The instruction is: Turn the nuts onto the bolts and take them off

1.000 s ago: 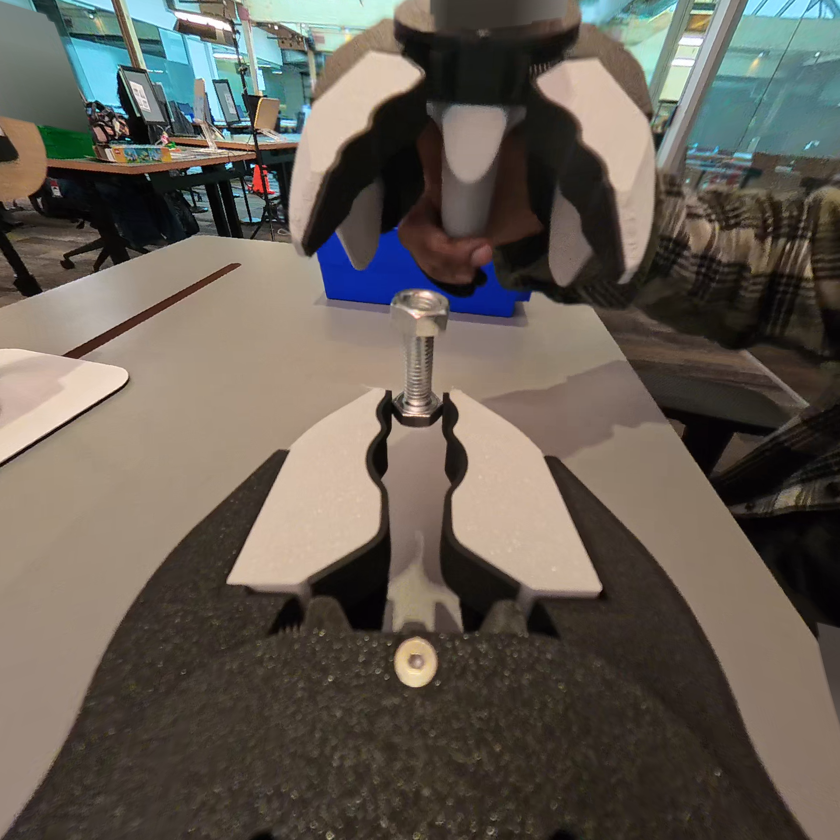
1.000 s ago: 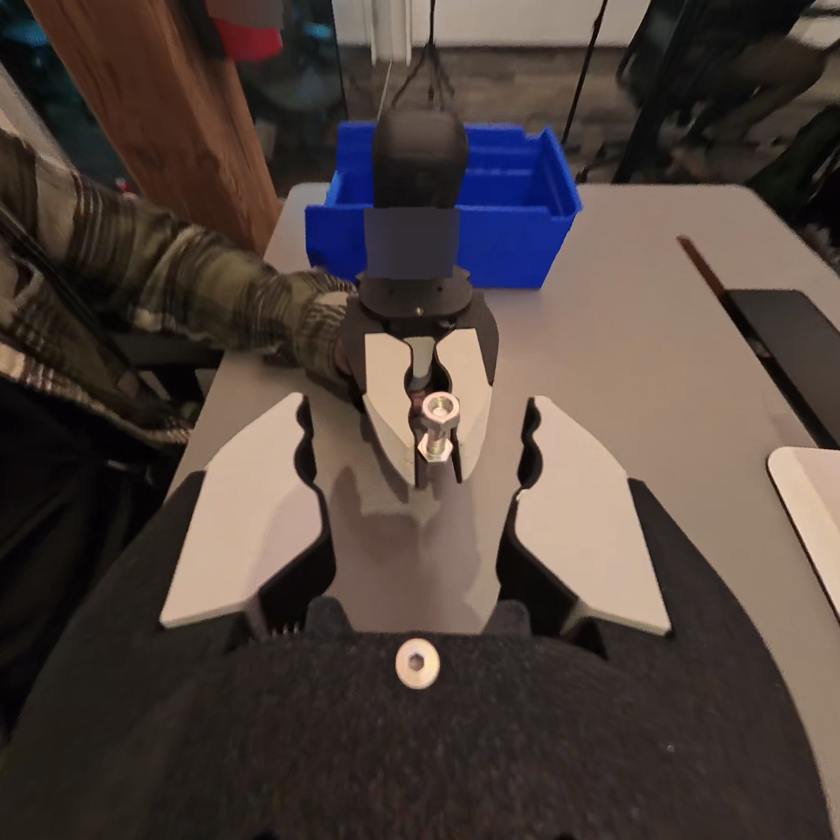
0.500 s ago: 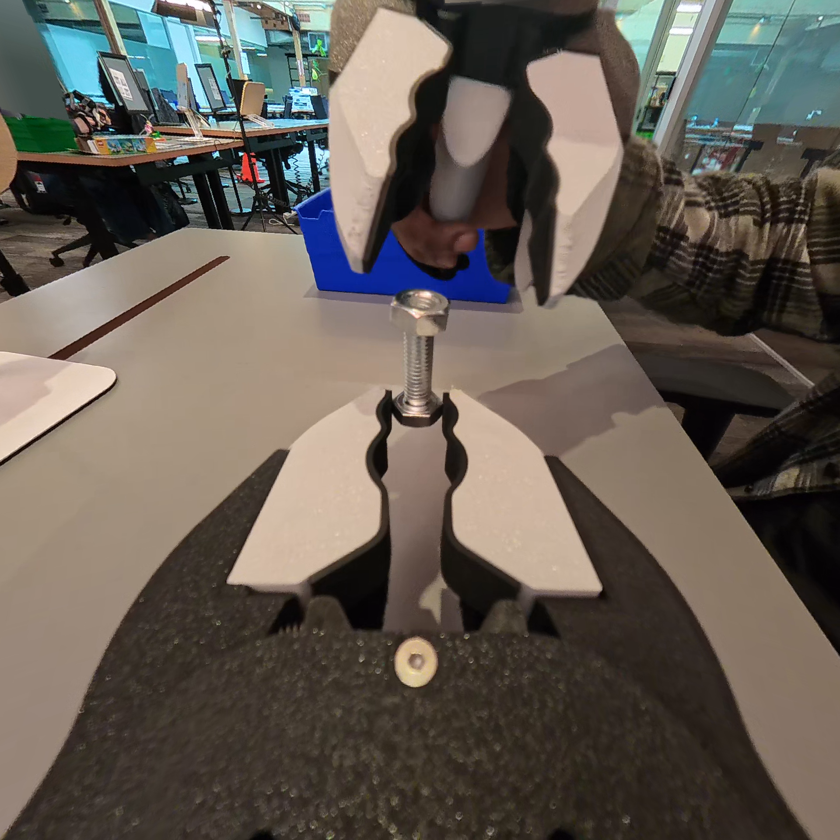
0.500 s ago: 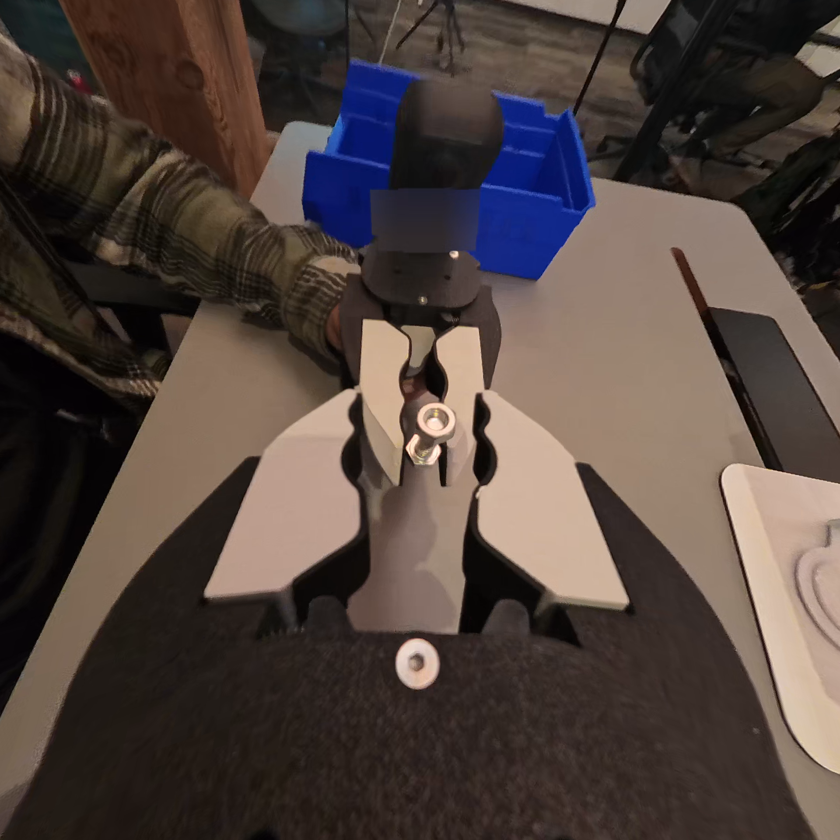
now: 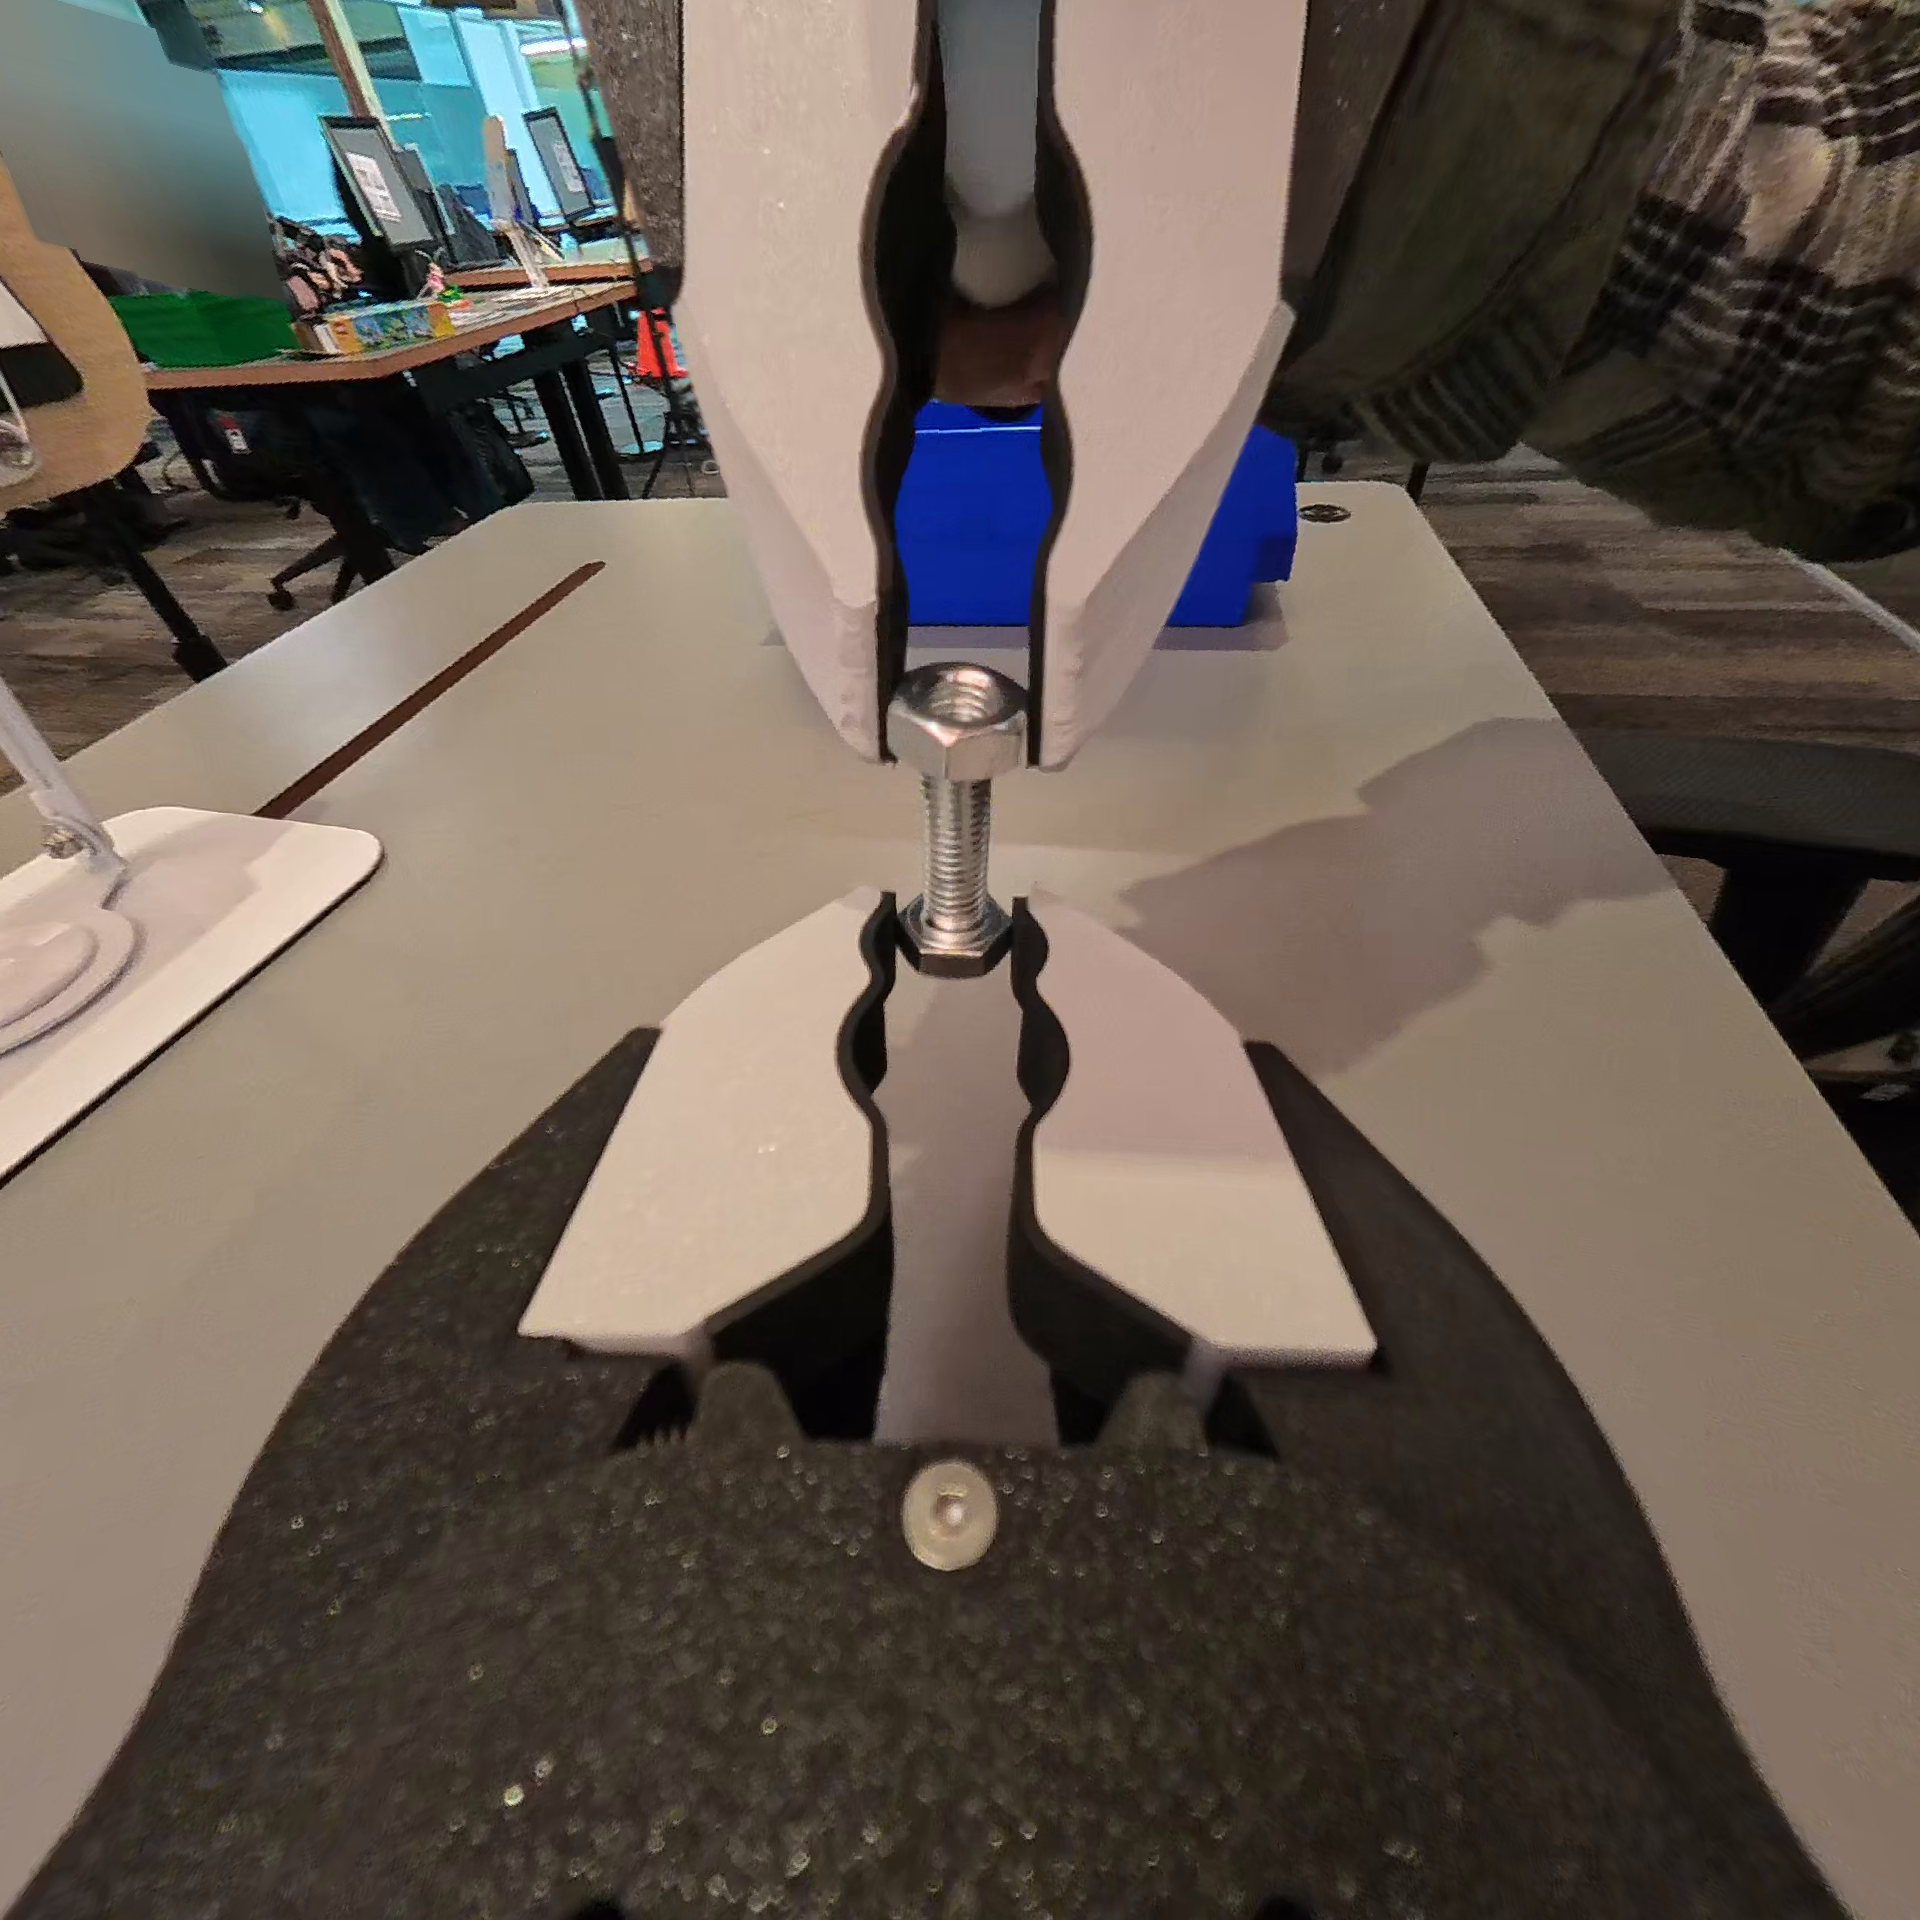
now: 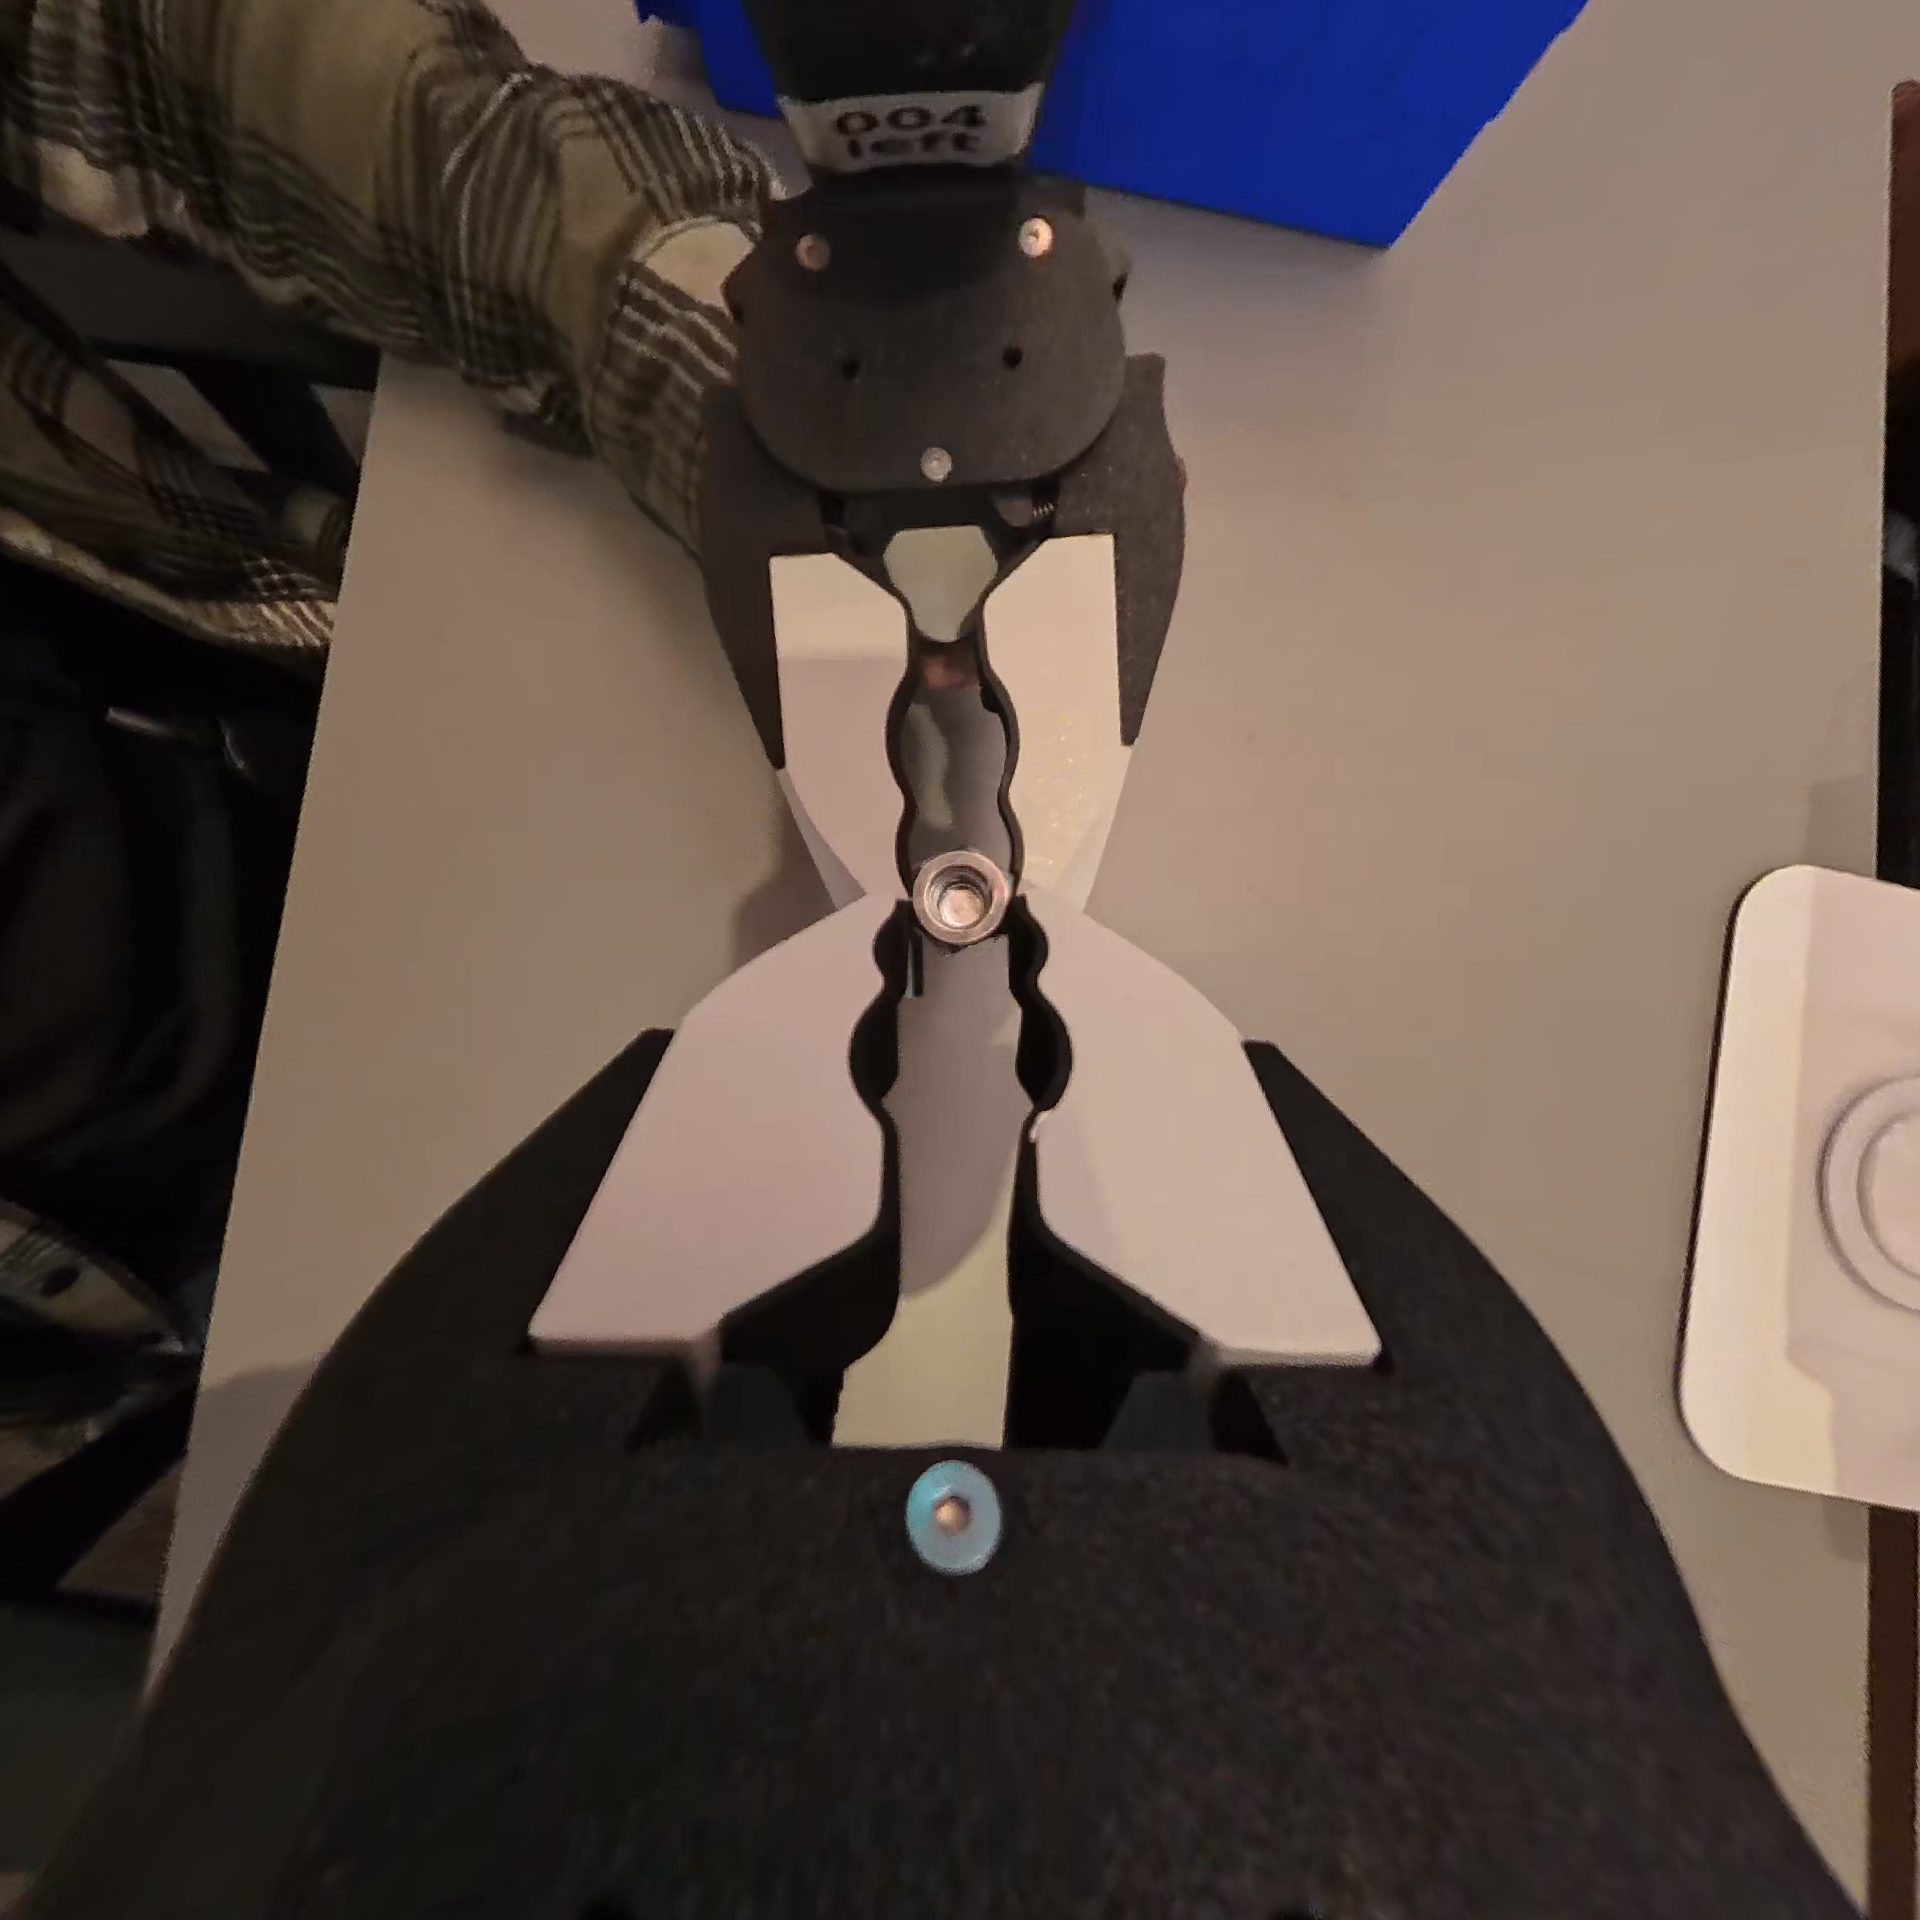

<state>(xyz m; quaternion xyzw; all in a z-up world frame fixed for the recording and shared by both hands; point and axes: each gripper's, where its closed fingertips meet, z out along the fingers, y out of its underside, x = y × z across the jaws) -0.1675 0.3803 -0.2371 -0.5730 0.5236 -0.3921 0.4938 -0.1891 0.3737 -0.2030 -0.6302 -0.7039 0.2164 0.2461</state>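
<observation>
Nut (image 5: 958,719) between right gripper (image 5: 958,727) jaws.

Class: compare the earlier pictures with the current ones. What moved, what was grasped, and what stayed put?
The right gripper came down from above, open, and closed its fingers on the nut atop the bolt. The left gripper stayed clamped on the bolt's head, holding it upright over the table.

Grey table (image 5: 520,935) in an open office; desks (image 5: 416,353) with monitors (image 5: 358,187) behind
</observation>
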